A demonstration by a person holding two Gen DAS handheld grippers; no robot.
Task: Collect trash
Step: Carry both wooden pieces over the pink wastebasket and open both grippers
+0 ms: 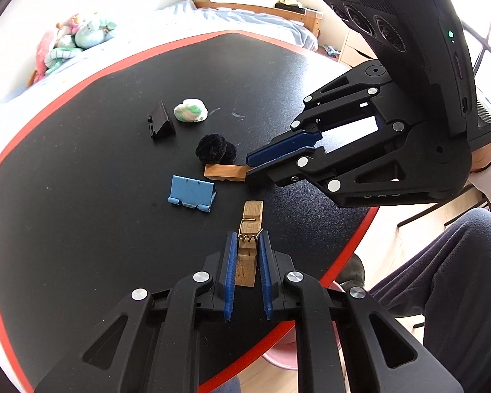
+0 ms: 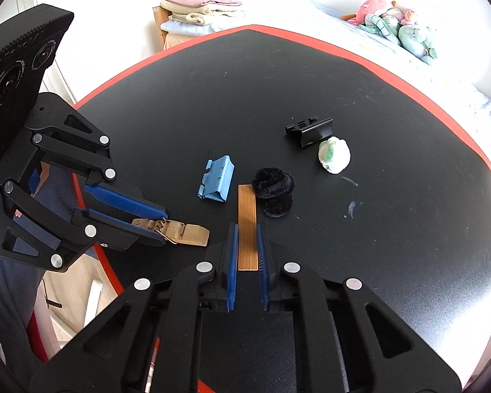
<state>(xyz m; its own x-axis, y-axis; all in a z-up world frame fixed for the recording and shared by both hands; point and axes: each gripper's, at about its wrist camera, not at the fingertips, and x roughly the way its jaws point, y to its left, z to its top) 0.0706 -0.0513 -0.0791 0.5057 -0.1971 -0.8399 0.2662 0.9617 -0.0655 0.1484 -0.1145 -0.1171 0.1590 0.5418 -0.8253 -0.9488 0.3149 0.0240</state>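
My left gripper [image 1: 247,239] is shut on a wooden clothespin [image 1: 249,232] near the table's front edge; it also shows in the right wrist view [image 2: 157,226] with the clothespin [image 2: 186,233]. My right gripper [image 2: 247,229] is shut on a flat wooden strip [image 2: 247,226], which also shows in the left wrist view [image 1: 224,172] at the right gripper's [image 1: 249,167] tips. A crumpled white-green wad [image 1: 190,110] [image 2: 334,154] lies farther back on the black table [image 1: 81,229].
A black fuzzy hair tie [image 1: 215,149] [image 2: 274,190] lies against the strip. A blue plastic clip piece [image 1: 191,193] [image 2: 216,183] and a black plastic clip piece [image 1: 161,123] [image 2: 309,130] lie on the table. The red table edge [image 1: 360,242] is near. A bed stands behind.
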